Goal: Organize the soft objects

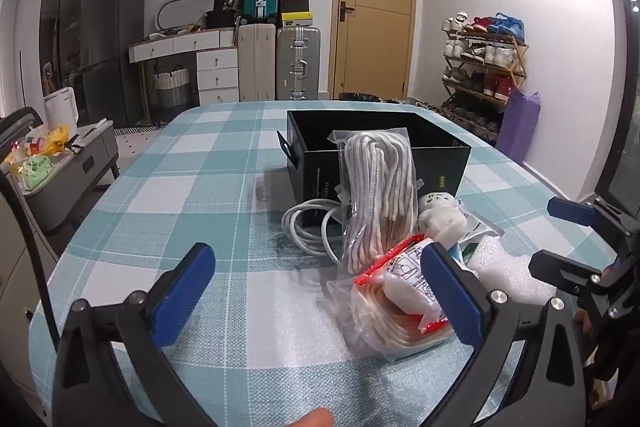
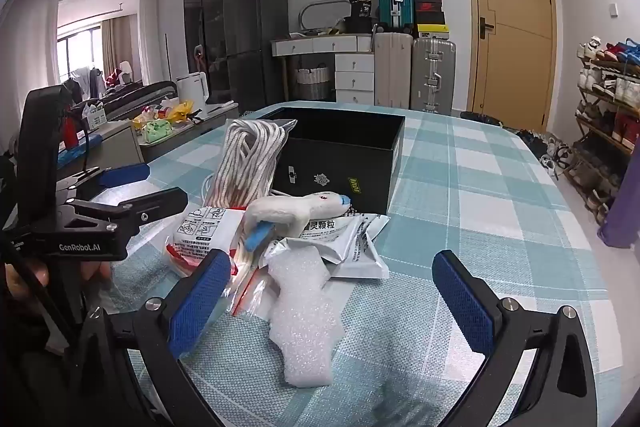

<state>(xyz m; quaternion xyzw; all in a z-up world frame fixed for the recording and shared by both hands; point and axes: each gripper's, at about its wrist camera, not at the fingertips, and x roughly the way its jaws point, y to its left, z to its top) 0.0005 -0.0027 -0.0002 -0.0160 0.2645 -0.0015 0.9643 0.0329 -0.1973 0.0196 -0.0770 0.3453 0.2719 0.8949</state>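
Now soft packets (image 1: 400, 303) heaped just before the black box (image 2: 336, 163) on the checked table (image 1: 200, 187), rope bag (image 1: 376, 195) leaning against the box, left gripper (image 1: 320, 291) and right gripper (image 2: 332, 295) both spread wide, gripping nothing.

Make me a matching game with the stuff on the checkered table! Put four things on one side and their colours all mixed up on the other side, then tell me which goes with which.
Things:
1. box
2. bag of rope
3. foam sheet
4. gripper pads

Colours:
A. blue
B. plain white and bubbly
C. black
D. white with reddish flecks, in clear plastic

Pairs: 1-C, 2-D, 3-B, 4-A
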